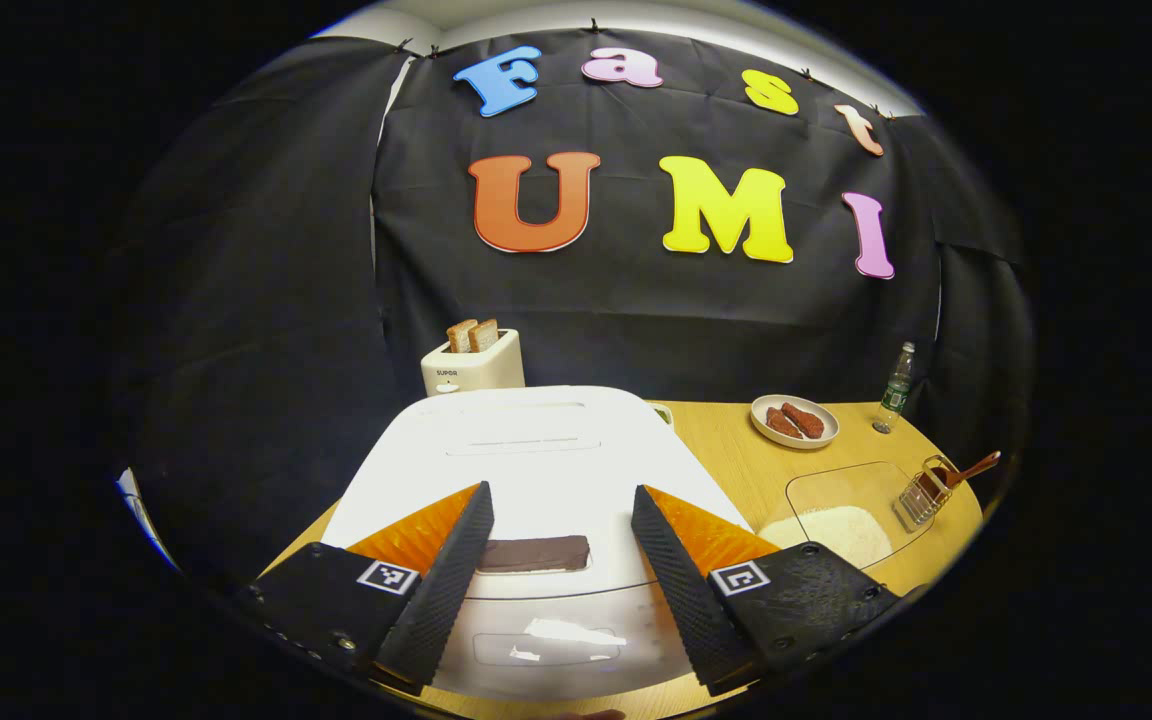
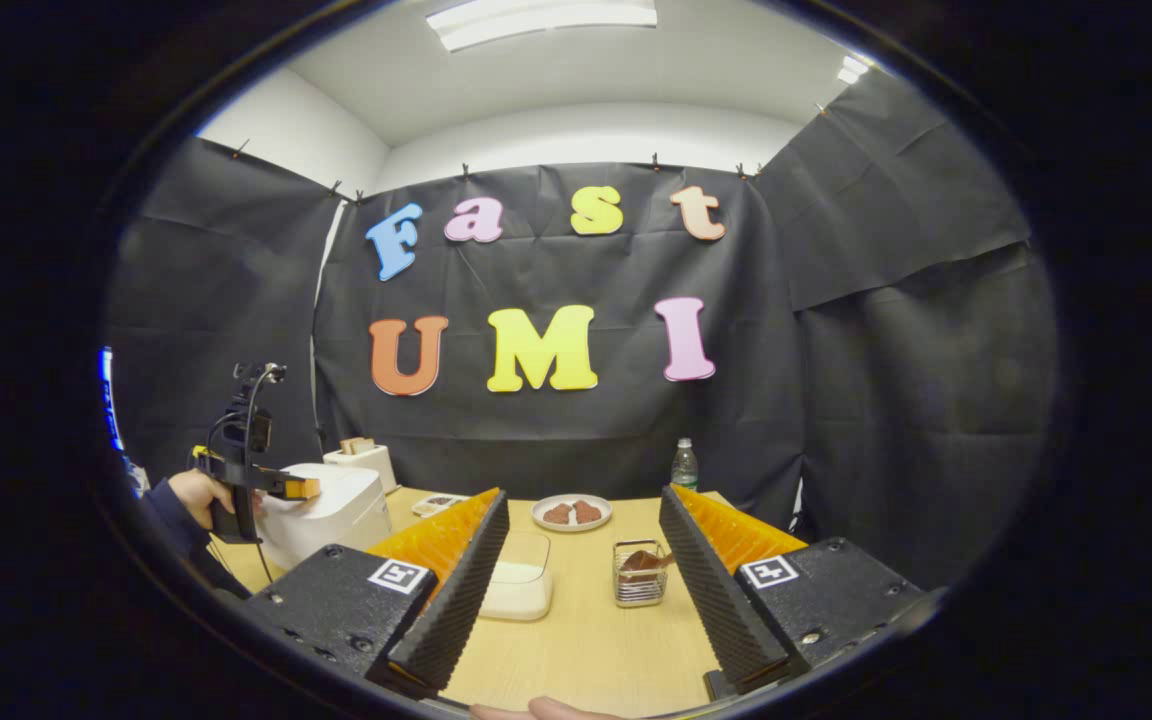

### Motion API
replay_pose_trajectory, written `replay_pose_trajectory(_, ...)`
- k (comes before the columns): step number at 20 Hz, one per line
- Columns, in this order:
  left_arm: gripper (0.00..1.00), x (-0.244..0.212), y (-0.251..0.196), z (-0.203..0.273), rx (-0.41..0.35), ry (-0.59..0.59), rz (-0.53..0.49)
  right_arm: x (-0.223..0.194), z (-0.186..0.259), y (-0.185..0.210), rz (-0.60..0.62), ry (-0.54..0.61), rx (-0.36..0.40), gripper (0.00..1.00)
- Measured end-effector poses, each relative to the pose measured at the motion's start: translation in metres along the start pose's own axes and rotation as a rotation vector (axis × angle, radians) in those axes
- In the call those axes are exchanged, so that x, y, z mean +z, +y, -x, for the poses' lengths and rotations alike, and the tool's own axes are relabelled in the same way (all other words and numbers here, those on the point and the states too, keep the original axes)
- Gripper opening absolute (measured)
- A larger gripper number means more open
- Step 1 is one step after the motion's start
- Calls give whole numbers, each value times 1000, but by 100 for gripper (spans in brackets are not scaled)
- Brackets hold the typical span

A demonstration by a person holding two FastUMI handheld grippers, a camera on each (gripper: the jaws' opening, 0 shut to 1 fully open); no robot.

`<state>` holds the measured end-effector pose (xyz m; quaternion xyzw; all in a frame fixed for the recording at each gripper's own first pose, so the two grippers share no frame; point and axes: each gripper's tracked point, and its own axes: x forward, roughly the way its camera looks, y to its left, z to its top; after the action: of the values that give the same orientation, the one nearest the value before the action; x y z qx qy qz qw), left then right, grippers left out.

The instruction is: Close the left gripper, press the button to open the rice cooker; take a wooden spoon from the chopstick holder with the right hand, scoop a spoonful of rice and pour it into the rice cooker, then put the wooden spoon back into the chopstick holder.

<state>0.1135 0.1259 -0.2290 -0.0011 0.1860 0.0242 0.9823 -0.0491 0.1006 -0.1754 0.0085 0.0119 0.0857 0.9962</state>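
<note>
In the left gripper view the left gripper point(image 1: 561, 560) is nearest, at 6 o'clock, its two fingers spread wide with nothing between them, hanging over the front of the white rice cooker point(image 1: 526, 470). The cooker's lid is down, and the dark button point(image 1: 534, 554) on its front edge lies in the gap between the fingers; whether either finger touches the cooker cannot be told. Past the cooker at 4 o'clock a clear container of rice point(image 1: 836, 520) sits on the wooden table point(image 1: 726, 450), and just beside it, farther toward 3 o'clock, the wire chopstick holder point(image 1: 921, 492) carries the wooden spoon point(image 1: 966, 470), its handle leaning out. Farther back are a plate point(image 1: 794, 421) with brown pieces of food, a water bottle point(image 1: 897, 388) and, at 11 o'clock behind the cooker, a toaster point(image 1: 471, 365) with two slices of bread. In the right gripper view the right gripper point(image 2: 584, 590) sits at 6 o'clock, also spread wide and empty, above bare table, with the rice container and the chopstick holder just ahead between its fingers. At 9 o'clock a hand point(image 2: 198, 497) holds the other gripper at the rice cooker.
</note>
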Motion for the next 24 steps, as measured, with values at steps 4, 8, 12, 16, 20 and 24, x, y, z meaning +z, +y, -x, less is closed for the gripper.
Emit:
replay_pose_trajectory(4, 87, 15, 3, 14, -11, -67, 36, -4, -5, -1, -9, 11, -11, 98)
replay_pose_trajectory(8, 87, 32, 13, 43, 62, -120, -17, -7, -12, -3, -9, 24, -16, 98)
replay_pose_trajectory(12, 89, 67, 2, 86, 117, -223, -65, -6, -16, -19, -4, 34, -62, 98)
replay_pose_trajectory(16, 95, 89, -27, 138, 58, -279, -13, 12, -13, -47, -55, 22, -128, 98)
replay_pose_trajectory(20, 95, 109, -56, 184, -11, -364, 35, 30, 3, -54, -91, 5, -161, 98)
replay_pose_trajectory(24, 95, 109, -71, 209, 19, -383, 52, 34, 11, -37, -80, 4, -111, 98)
